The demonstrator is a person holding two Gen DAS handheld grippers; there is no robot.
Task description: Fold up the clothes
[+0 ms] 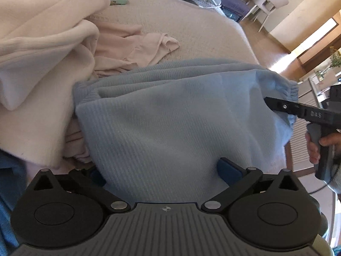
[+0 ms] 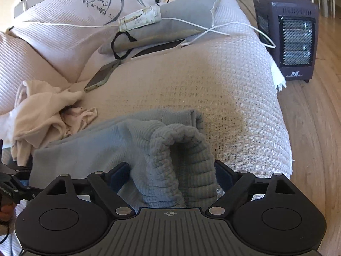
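On the bed [image 2: 234, 98], near its front edge, lies the light blue knit garment [image 1: 170, 115], partly folded, its elastic hem bunched up toward the right side. Left gripper [image 1: 164, 170]: fingers spread wide on either side of the cloth, pads not visibly pressing, so I read it as let go. Right gripper [image 2: 172, 175]: fingers [image 2: 223, 173] also apart, straddling the ribbed hem fold [image 2: 181, 149] (cloth sits between them, no clamp evident). Both grippers tilt steeply down toward the bed; in the left view the right gripper comes in from the right edge, a hand [image 1: 317, 147] wrapped on its grip.

Judgement: a fold is being laid down and released. To do it well, draw both grippers back clear without snagging the knit, then check that the edges line up before the next fold.

Beyond the garment, a heap of cream clothes [image 2: 42, 111] lies just to its left; a phone [image 2: 102, 74] farther back; a heater [image 2: 287, 36] stands on the floor.
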